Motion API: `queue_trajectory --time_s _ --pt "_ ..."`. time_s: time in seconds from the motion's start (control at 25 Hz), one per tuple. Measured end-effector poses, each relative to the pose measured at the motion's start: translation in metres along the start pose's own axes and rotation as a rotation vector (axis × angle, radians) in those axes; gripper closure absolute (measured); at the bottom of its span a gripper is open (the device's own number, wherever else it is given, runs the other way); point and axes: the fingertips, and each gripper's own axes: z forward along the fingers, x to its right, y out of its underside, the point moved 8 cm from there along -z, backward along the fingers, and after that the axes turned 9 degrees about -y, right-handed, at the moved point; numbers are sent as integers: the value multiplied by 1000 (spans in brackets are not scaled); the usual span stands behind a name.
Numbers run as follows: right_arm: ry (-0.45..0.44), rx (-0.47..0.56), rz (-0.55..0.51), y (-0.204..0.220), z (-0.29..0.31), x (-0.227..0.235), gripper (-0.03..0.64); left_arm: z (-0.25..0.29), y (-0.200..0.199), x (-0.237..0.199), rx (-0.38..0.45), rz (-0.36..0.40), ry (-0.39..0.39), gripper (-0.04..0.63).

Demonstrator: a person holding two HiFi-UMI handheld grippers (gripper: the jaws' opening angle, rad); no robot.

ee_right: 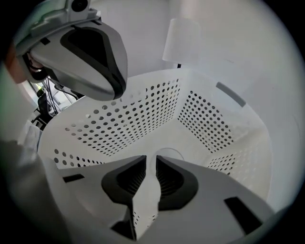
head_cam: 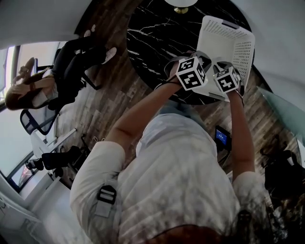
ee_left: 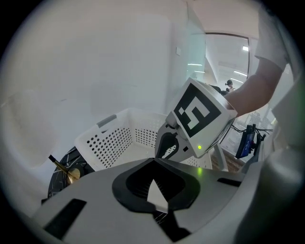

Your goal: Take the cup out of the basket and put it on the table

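The basket (ee_right: pixel 143 109) is white moulded plastic, rectangular with rounded corners. Its walls slope inward and are punched with even rows of round holes, its floor is smooth and unpierced, and a slot handle is cut near one rim. It stands on a round tabletop (head_cam: pixel 152 38) of glossy black stone veined with thin white lines, close to the edge nearest the person. A lamp (head_cam: pixel 181 9) with a brass-coloured base and a white shade stands further back on the same top. The floor (head_cam: pixel 100 109) around it is dark wood plank.

The cup (ee_right: pixel 169 152) is inside the basket, on its floor. It is small, thin-walled and pale, almost the same white as the basket, so only the round lip reads clearly. Its mouth faces up toward the camera and its long axis runs roughly along the jaws, which suggests it is standing upright.

The right gripper (ee_right: pixel 151 159) reaches down into the basket. Its grey jaws with black ribbed pads are drawn in to a thin slit. The cup's near wall appears to sit in that slit, with one jaw inside the lip and the other outside.

The left gripper (ee_left: pixel 155 162) hangs above the basket's near rim, beside the right one. Its jaw tips are together with nothing between them.
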Motion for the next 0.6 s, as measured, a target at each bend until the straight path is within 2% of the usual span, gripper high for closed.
queue_trajectory --time_s 0.6 --pt "-18 -80 15 7 22 5 555 10 7 0 -39 25 41 589"
